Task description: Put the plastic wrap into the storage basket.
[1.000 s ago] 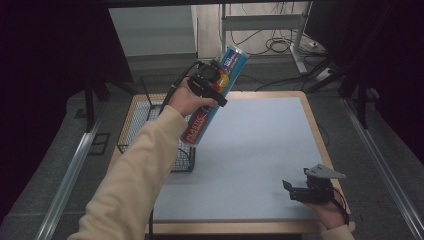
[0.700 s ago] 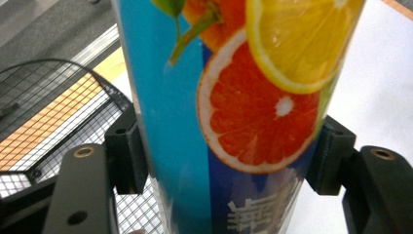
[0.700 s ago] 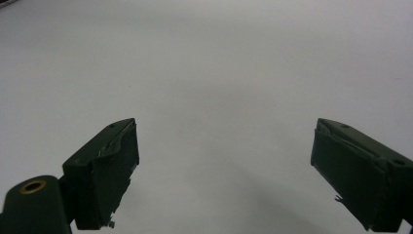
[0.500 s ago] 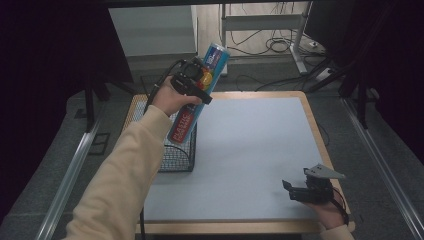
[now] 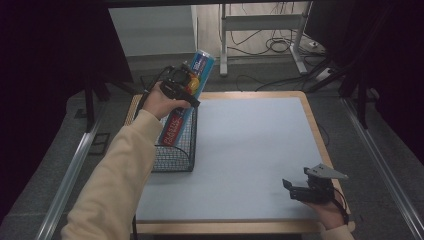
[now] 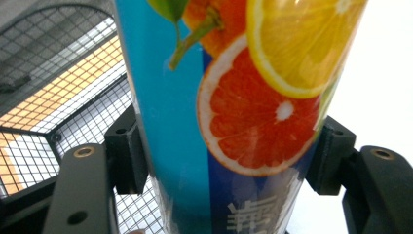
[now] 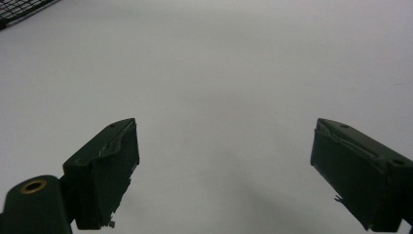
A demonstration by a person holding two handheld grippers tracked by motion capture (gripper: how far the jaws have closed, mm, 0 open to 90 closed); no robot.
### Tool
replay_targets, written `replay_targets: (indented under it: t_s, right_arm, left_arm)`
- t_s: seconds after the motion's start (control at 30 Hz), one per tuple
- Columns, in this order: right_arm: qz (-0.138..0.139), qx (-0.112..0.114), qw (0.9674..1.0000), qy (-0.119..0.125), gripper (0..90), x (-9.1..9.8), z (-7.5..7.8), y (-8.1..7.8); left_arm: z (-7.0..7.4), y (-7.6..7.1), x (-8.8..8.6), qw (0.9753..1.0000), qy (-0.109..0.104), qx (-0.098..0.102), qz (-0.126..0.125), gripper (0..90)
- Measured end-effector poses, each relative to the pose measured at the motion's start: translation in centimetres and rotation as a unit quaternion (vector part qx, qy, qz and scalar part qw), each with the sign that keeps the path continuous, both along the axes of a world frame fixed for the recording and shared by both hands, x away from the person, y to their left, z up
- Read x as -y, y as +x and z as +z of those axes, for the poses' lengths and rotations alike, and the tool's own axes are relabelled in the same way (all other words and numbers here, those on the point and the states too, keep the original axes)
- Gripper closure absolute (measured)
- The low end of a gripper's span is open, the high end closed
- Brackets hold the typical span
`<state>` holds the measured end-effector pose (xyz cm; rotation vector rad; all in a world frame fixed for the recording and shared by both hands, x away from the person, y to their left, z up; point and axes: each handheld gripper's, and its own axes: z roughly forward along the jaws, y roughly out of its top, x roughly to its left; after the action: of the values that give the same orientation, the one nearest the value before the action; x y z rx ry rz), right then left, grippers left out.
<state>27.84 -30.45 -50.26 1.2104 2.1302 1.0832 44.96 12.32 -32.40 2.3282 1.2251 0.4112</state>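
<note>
the left gripper [image 5: 181, 84] is clamped on a tall blue canister [image 5: 186, 97] printed with citrus slices, holding it over the black wire basket [image 5: 176, 150] at the table's left edge. in the high view the canister's long axis is tilted: its capped top points up and away toward the far side of the table and slightly right, while its lower end, with red lettering, slants down inside the basket toward the near left. whether that end touches the basket floor cannot be told. in the left gripper view the canister [image 6: 234, 112] sits squeezed between the two black jaws, one pad pressing each side, with the basket [image 6: 58, 97] mesh behind it at the left.

the right gripper [image 5: 300, 189] rests low at the near right corner of the pale blue table top [image 5: 250, 145], well apart from the basket. in the right gripper view the right gripper [image 7: 224, 170] has its jaws spread wide with nothing between them, just bare table surface [image 7: 219, 73] ahead.
</note>
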Motion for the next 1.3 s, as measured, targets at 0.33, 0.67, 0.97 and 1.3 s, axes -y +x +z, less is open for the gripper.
replay_targets:
  t_s: [0.33,0.67,0.97,1.3]
  right_arm:
    - [0.0,0.004,1.0,0.0,10.5,0.0,0.1,-0.1]
    - [0.001,0.003,1.0,0.0,10.6,-0.1,0.0,0.0]
    - [0.001,0.006,1.0,-0.002,10.6,-0.1,0.1,-0.1]
    - [0.001,0.007,1.0,-0.001,10.6,0.0,0.1,0.0]
  left_arm:
    - [-2.3,0.8,-1.2,0.9998,0.013,-0.011,0.011,32.0]
    - [-3.9,1.7,-1.8,0.9994,0.02,-0.018,0.02,32.0]
    - [-5.5,3.0,-2.0,0.9987,0.029,-0.029,0.031,32.0]
    - [-6.8,4.2,-1.9,0.998,0.04,-0.033,0.036,32.0]
